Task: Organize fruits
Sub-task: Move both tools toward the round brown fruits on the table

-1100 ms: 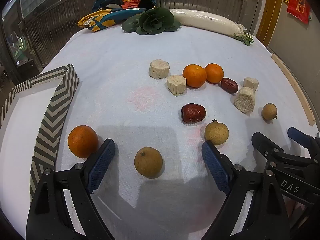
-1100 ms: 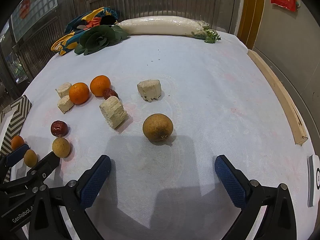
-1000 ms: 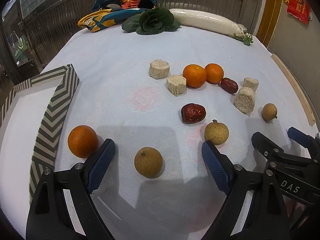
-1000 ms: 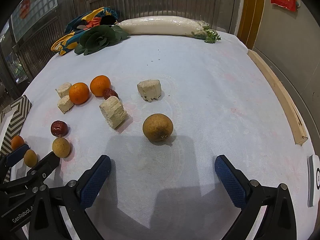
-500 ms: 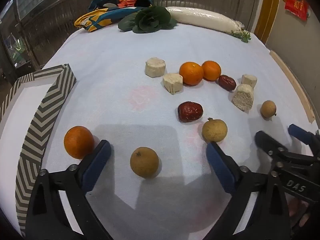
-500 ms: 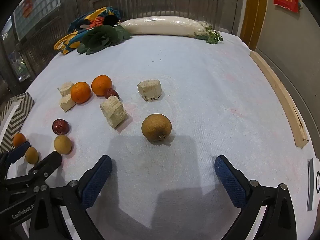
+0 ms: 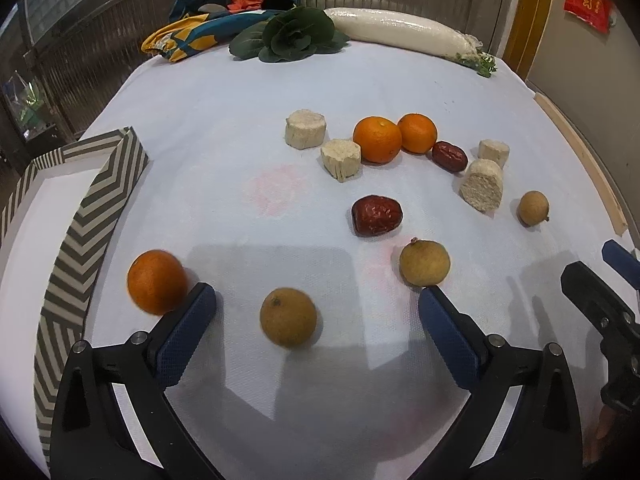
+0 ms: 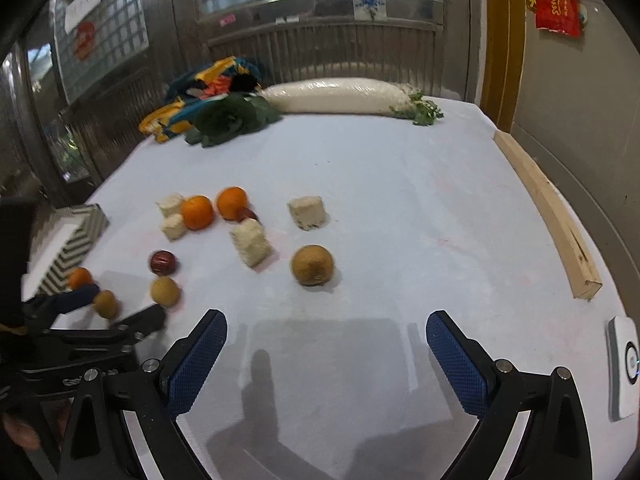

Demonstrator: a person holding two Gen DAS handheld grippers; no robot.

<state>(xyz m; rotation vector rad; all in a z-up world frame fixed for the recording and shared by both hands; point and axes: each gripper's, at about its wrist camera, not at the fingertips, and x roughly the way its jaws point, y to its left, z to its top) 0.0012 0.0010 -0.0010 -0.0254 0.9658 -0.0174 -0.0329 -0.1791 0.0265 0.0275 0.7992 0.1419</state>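
right hand-held gripper (image 8: 326, 354) has tilted upward, jaws still spread.

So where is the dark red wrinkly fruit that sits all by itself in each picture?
Left wrist view: the lone dark red wrinkled date lies right of centre, just up-left of a round tan fruit.
Right wrist view: the same date sits far left, just above that tan fruit.
Shared landmark: the long white radish at the far edge.
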